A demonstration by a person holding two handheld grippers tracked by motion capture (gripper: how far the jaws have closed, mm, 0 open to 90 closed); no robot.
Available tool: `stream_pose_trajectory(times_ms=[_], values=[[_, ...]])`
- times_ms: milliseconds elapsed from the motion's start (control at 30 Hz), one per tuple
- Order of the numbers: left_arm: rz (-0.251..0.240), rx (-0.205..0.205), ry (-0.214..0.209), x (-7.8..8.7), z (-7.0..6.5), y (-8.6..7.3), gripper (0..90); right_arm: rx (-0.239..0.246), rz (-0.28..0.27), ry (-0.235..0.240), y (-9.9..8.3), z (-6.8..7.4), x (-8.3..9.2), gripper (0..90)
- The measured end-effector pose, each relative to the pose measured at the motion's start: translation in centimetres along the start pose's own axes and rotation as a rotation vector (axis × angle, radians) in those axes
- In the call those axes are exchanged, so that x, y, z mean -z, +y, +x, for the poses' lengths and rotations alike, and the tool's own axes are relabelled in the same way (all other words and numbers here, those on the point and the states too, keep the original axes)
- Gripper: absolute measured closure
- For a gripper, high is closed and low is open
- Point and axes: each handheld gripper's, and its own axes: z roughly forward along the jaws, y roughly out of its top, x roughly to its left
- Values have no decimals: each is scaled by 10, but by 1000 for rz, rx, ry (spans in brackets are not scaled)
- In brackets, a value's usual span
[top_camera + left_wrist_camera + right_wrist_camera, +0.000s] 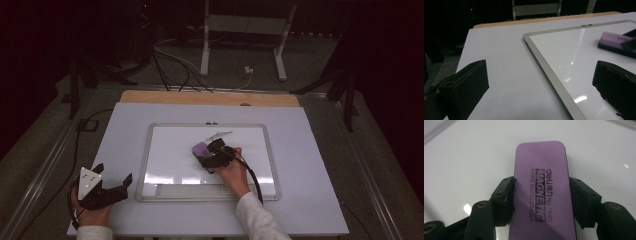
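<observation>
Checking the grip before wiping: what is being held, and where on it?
The right gripper clamps the purple eraser across its two long sides, near mid-length. The left gripper holds nothing.

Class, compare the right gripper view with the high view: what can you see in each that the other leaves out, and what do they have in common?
The right gripper view alone lets you read the print on the purple eraser, "MAGNETIC WHITE BOARD ERASER", and shows the jaws of the right gripper pressing on its long sides.

The high view alone takes in the left gripper, jaws apart, resting on the white table left of the board, plus the marker lying beyond the eraser and the board's silver frame.

Both show the eraser on the glossy whiteboard, held by the right gripper.
</observation>
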Motion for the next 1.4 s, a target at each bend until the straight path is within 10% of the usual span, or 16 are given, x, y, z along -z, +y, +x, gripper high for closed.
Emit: stream_pose_trajectory(times_ms=[233,767,1133,1400], values=[[-1,2,-2,0,0,0,11,-133,-6,-112,-6,-39,11,409],[5,-1,-1,-1,0,0,11,-157,7,-120,-8,-48,13,386],[4,1,-3,-1,0,0,11,-69,-34,-155,-7,-37,17,274],[1,0,-3,0,-1,0,11,32,-57,-172,-6,-24,24,370]])
